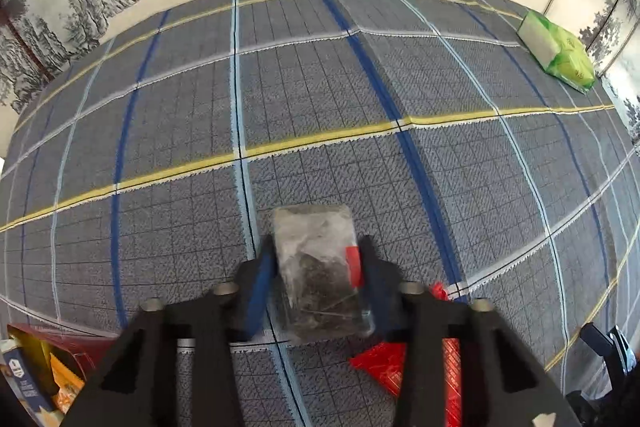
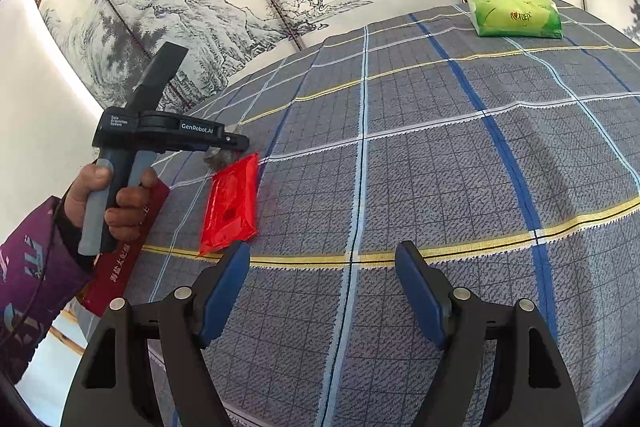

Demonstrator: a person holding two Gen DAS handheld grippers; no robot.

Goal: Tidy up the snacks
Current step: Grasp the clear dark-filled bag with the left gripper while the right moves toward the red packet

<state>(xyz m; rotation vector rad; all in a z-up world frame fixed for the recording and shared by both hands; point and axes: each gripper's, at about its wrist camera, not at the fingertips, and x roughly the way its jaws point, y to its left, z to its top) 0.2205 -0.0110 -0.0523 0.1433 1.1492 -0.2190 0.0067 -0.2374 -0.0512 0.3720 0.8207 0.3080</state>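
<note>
Left gripper [image 1: 316, 267], marked "GenRobot.AI", pinches a clear snack packet [image 1: 320, 275] with dark contents near the plaid tablecloth's [image 2: 440, 147] left edge. Red packet [image 2: 230, 203] just beside it. Right gripper [image 2: 322, 287] fingers wide, empty. Green pack [image 2: 514, 11] at far edge.

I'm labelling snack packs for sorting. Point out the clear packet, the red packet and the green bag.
clear packet [image 1: 316, 259]: left wrist view, its middle.
red packet [image 2: 230, 205]: right wrist view, its face.
green bag [image 2: 514, 11]: right wrist view, its front.
</note>
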